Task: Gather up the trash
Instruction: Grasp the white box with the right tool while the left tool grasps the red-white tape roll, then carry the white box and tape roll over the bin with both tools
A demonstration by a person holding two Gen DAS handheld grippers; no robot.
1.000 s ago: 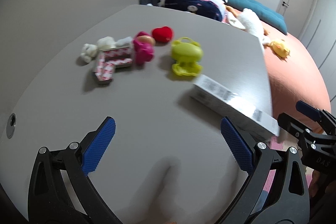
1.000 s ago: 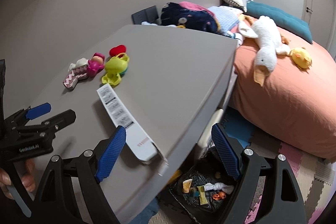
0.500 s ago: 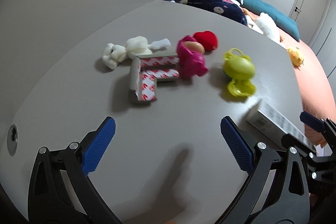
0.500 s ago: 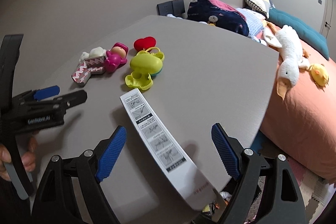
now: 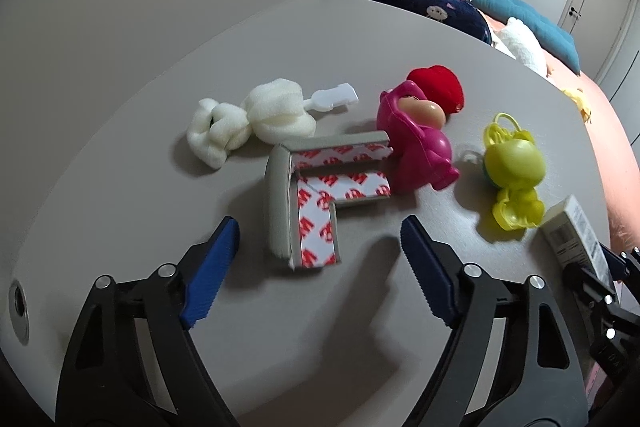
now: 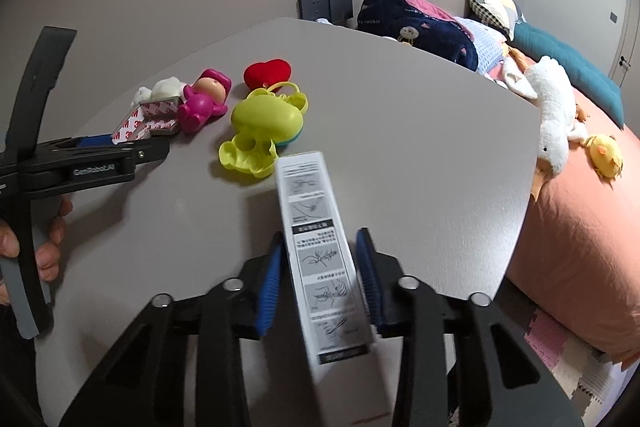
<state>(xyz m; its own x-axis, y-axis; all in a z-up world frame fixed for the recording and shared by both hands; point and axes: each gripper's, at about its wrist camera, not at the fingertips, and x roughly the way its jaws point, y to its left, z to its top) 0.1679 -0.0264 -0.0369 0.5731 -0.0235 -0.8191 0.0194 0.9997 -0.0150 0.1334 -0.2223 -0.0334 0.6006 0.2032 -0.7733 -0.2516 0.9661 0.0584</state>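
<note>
A long white printed box lies on the grey table; my right gripper has closed its blue pads against both sides of it. The box's end shows in the left wrist view. My left gripper is open, its fingertips either side of the near end of an L-shaped grey foam corner guard with red-and-white tape backing. White crumpled foam pieces and a small white plastic tag lie behind the guard.
A pink baby doll, a red heart toy and a yellow-green plastic toy lie on the table. A bed with orange sheet, a plush goose and pillows is on the right. A round hole is in the table's left edge.
My left gripper moved forward and now straddles the corner guard's near end. My right gripper moved over the white box and narrowed from wide open onto its sides.
</note>
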